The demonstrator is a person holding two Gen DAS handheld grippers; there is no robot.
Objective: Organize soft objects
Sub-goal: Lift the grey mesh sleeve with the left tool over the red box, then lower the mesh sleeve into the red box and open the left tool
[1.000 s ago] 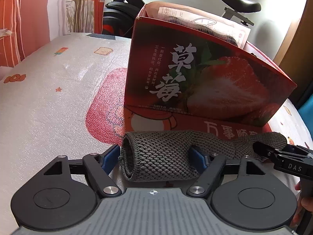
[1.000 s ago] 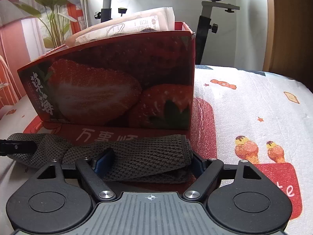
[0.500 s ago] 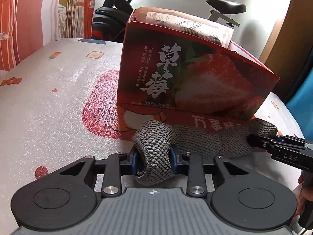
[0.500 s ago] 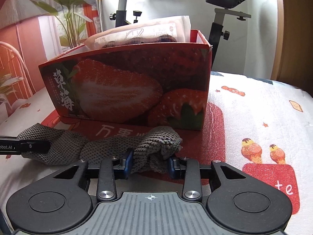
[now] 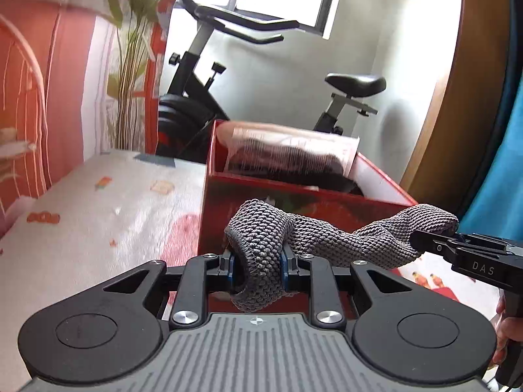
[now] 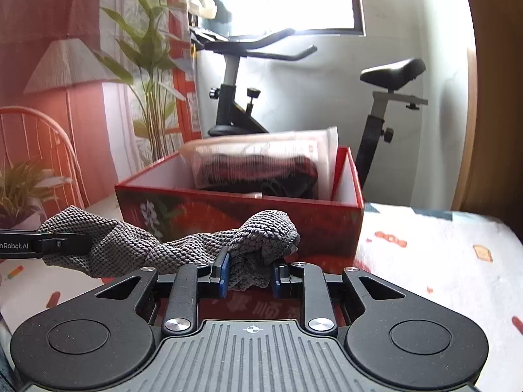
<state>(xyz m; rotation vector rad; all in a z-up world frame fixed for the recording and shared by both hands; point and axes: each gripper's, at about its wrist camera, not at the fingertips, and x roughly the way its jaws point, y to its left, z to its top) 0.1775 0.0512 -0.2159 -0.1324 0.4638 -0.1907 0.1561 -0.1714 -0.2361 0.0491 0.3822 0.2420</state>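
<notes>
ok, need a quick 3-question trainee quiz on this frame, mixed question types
1. True or false: both grippers, left gripper and right gripper, are shut on the grey cloth.
2. The cloth is: A) lying flat on the bed B) held up in front of the red box C) inside the box.
3. What already sits in the box?

Key: 1 true; 2 B; 3 a plastic bag with dark contents.

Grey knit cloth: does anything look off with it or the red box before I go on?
Nothing looks damaged or spilled. The grey knit cloth is bunched and twisted between the left gripper and right gripper, each clamped on one end. The red box sits upright, a plastic-wrapped bundle leaning inside.
</notes>
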